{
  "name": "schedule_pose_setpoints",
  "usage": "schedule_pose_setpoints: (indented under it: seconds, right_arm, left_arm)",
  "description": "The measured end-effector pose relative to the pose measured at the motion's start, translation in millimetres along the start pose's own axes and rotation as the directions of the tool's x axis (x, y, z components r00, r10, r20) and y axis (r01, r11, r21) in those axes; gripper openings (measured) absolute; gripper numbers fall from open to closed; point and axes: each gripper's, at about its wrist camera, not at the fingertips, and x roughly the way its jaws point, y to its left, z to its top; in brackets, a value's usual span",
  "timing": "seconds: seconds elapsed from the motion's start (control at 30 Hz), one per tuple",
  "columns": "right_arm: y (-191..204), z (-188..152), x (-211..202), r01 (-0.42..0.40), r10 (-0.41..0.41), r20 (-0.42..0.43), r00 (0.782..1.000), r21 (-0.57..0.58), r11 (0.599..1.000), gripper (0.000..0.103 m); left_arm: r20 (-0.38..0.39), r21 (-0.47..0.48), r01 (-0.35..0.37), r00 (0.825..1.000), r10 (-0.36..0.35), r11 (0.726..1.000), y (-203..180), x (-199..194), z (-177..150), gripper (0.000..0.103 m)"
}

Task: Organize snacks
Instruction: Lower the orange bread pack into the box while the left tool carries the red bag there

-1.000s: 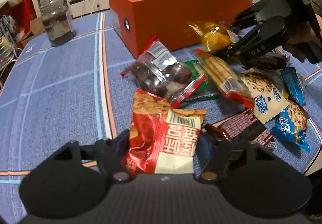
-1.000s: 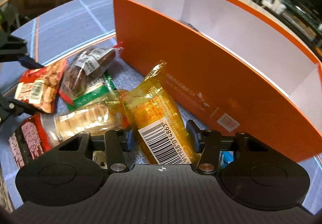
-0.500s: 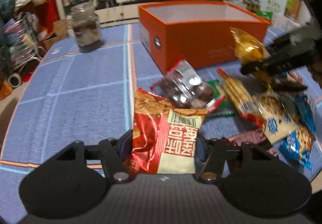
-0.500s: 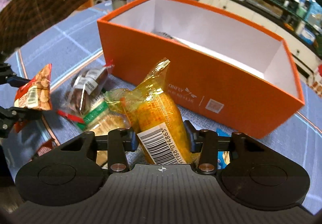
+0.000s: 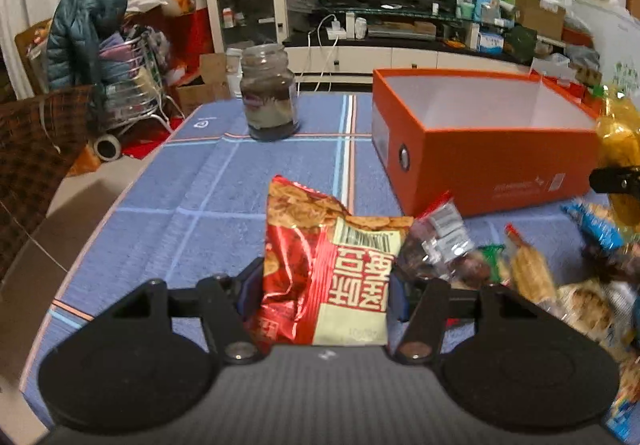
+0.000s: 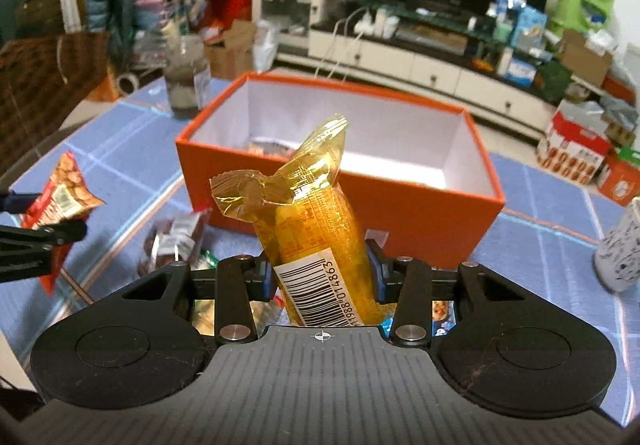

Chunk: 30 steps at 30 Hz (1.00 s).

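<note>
Above the blue tablecloth point(image 5: 168, 205), both packets have come up off the pile: the left gripper point(image 5: 326, 287) clamps the red snack bag point(image 5: 324, 269), the right gripper point(image 6: 320, 271), still closing, squeezes the yellow packet point(image 6: 316, 221) before the orange box point(image 6: 420, 213), seemingly ready for dropping in.

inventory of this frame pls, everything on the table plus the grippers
orange box: 1, orange outside, white inside, open, far side of table
glass jar: 1, dark contents, left of box
red snack bag: 1, red and cream, in left hand-held gripper
yellow snack pack: 1, yellow, barcode, in right hand-held gripper
loose snack packets: several, mixed colours, in front of box
white speckled cup: 1, table's right edge
tablecloth: 1, blue with stripes
left hand-held gripper: 1, black
right hand-held gripper: 1, black, jaws closing
</note>
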Motion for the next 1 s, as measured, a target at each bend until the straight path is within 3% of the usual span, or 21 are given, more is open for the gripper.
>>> schedule_pose_setpoints:
  seconds: [0.4, 0.63, 0.8, 1.0]
  right_arm:
    - [-0.6, 5.5, -20.1, 0.013, -0.017, 0.048, 0.999, 0.067, 0.998, 0.028]
    - [-14.7, 10.9, -22.6, 0.107, -0.119, 0.066, 0.991, 0.168, 0.98, 0.028]
    - [-27.7, 14.7, -12.9, 0.133, -0.14, 0.009, 0.99, 0.255, 0.958, 0.028]
    - [-37.4, 23.8, -7.8, 0.14, -0.149, 0.012, 0.989, 0.278, 0.95, 0.028]
  left_arm:
    - [0.068, -0.029, 0.026, 0.997, -0.024, 0.999, -31.3, -11.2, 28.8, 0.059]
    - [0.076, -0.046, 0.014, 0.997, -0.01, 0.999, -48.0, 5.2, 52.6, 0.059]
    - [0.083, -0.048, 0.017, 0.996, -0.013, 0.999, -59.9, 12.5, 73.9, 0.059]
    - [0.106, -0.007, 0.015, 0.994, -0.014, 1.0, -75.1, 14.9, 97.9, 0.059]
